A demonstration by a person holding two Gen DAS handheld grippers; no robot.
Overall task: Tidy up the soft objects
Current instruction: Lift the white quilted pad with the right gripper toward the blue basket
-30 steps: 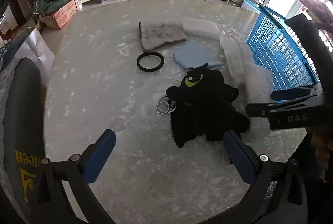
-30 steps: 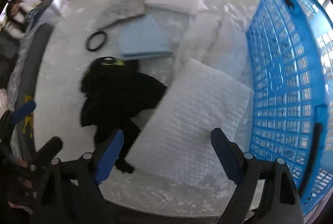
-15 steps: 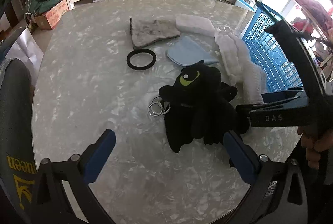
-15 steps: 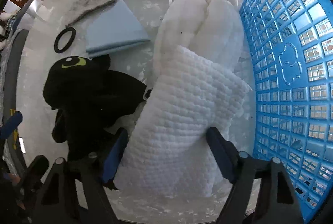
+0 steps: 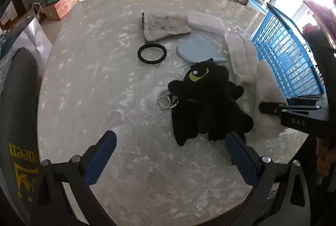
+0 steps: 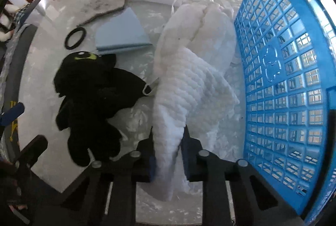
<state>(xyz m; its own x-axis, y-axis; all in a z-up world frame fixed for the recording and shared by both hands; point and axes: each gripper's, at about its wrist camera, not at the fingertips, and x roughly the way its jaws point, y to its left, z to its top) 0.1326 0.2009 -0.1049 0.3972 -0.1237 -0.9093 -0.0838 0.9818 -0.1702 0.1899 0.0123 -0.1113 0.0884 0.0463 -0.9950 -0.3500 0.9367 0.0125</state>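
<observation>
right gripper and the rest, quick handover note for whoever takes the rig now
Right gripper: shut on the white waffle-knit cloth, beside the blue plastic lattice basket.
Left gripper: open, empty, above the marble table.
On the table: black plush toy with green eye, folded light-blue cloth, grey felt pad, white foam block, fluffy white towel.
Done: cloth gripped. Left: everything into the basket.

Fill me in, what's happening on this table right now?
A person is tidying soft things with two handheld grippers. The right gripper is shut on the white quilted cloth, which lies beside the blue basket. The left gripper is open above the table near the black plush toy, holding nothing. A light blue cloth, grey pad and black ring remain on the table.
</observation>
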